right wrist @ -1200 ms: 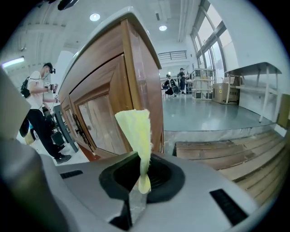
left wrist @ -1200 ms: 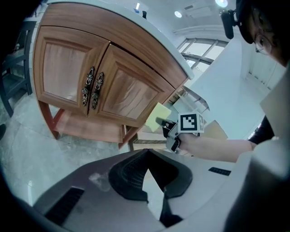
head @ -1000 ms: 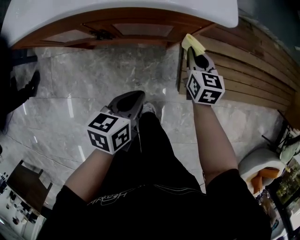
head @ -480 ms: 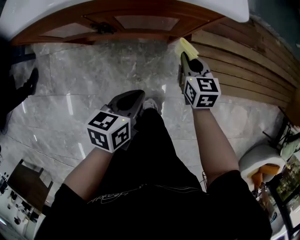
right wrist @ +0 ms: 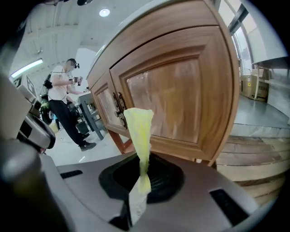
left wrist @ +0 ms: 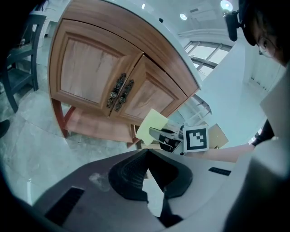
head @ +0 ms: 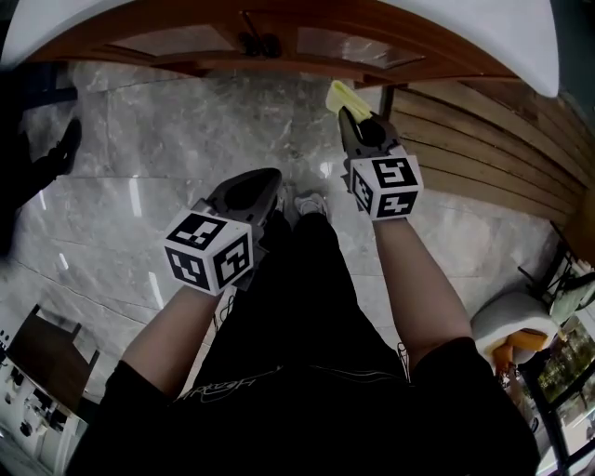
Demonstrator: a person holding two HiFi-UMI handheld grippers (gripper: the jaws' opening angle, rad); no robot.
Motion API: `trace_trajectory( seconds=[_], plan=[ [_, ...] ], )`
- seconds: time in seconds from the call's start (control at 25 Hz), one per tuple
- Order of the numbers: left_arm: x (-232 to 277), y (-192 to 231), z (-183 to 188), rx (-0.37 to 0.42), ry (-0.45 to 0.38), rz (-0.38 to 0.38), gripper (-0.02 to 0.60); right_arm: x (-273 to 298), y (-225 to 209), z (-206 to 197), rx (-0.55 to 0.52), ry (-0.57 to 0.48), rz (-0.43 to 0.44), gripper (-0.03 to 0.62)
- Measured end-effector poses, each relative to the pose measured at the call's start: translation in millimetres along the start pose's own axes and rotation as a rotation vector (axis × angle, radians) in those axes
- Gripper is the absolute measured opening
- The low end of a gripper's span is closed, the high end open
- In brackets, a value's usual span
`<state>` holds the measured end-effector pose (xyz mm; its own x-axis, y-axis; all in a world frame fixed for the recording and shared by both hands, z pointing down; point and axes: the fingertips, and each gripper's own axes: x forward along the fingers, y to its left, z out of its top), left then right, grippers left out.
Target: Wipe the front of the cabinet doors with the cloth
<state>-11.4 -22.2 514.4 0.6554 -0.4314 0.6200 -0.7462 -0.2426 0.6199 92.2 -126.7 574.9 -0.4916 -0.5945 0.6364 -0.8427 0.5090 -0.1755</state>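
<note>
The wooden cabinet (left wrist: pixel 97 77) has two panelled doors with dark metal handles (left wrist: pixel 120 93) at the middle seam, under a white countertop (head: pixel 446 28). My right gripper (right wrist: pixel 144 181) is shut on a yellow cloth (right wrist: pixel 139 131), which sticks up from the jaws in front of the right door (right wrist: pixel 181 95), apart from it. In the head view the cloth (head: pixel 342 96) points at the cabinet's lower right corner. My left gripper (head: pixel 251 191) hangs lower and further back, shut and holding nothing. The left gripper view shows the cloth (left wrist: pixel 152 127) and right gripper (left wrist: pixel 165 136) below the right door.
Grey marble floor (head: pixel 167 139) lies before the cabinet. A wooden slatted platform (head: pixel 483 139) runs along the right. A low shelf (left wrist: pixel 90 127) sits under the doors. A dark chair (left wrist: pixel 18 68) stands left of the cabinet. A person (right wrist: pixel 61 104) stands far off.
The right gripper with the cloth has moved left, closer to the cabinet's right door. The left gripper has hardly moved.
</note>
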Motion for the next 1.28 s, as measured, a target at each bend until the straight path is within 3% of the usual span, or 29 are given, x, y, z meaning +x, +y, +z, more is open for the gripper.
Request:
trace_trajectory(
  seconds=[0.4, 0.6, 1.0, 1.28],
  plan=[
    [-36.4, 59.9, -0.9, -0.066, -0.023, 0.038, 0.006, 59.4, 51.5, 12.2, -0.055, -0.016, 0.021, 0.040],
    [-55.2, 91.8, -2.4, -0.095, -0.031, 0.070, 0.008, 89.8, 60.8, 16.4, -0.039, -0.023, -0.012, 0.040],
    [-67.8, 128.4, 2.0, -0.138, -0.048, 0.100, 0.008, 122.9, 61.3, 27.1, -0.071, -0.032, -0.078, 0.040],
    [-62.0, 134.7, 7.6, -0.151, -0.043, 0.096, 0.007, 127.1, 42.0, 33.2, 0.026, -0.053, -0.116, 0.040]
  ],
)
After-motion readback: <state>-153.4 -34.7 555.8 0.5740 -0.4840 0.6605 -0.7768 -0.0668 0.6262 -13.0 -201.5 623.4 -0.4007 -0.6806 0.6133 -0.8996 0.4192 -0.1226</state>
